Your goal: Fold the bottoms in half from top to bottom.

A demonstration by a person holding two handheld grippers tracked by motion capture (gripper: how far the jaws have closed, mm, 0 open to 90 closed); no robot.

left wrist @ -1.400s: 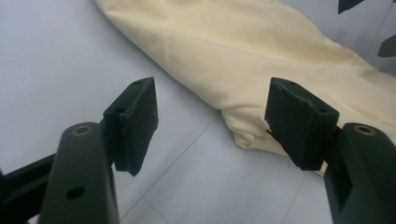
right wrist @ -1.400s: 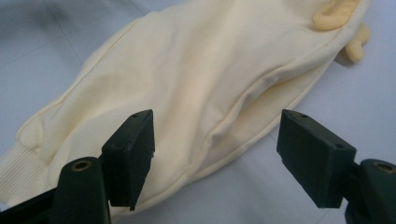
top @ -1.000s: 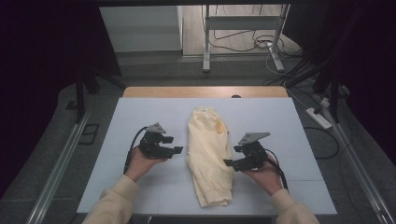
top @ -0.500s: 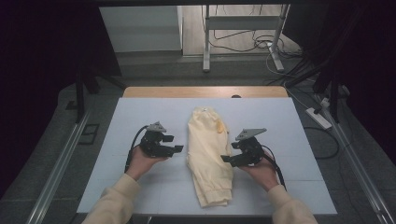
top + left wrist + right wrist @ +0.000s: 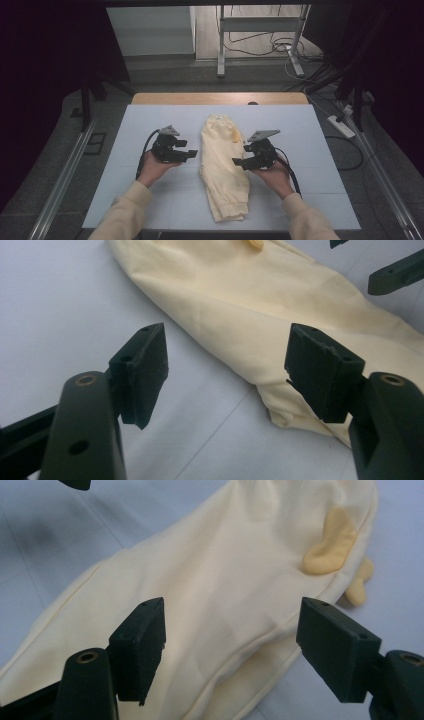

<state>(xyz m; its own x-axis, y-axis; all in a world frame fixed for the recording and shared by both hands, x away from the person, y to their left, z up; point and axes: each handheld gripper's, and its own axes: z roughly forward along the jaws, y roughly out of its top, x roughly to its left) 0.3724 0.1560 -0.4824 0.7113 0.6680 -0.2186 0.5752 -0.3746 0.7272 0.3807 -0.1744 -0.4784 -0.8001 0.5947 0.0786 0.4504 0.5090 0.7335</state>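
Now bring both wide-open, empty grippers inward evenly onto the pale yellow garment (image 5: 222,167), folded lengthwise at the centre of the high view on the white bench (image 5: 140,125). Seat the left gripper (image 5: 191,154) and right gripper (image 5: 239,161) over opposite edges. Since a second ago, the right has edged closer.

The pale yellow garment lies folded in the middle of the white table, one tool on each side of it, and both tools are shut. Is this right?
Not quite. The garment does lie folded mid-table with the left tool and right tool on either side, but both tools are open: each gripper view shows its two jaws spread wide, with nothing between them.
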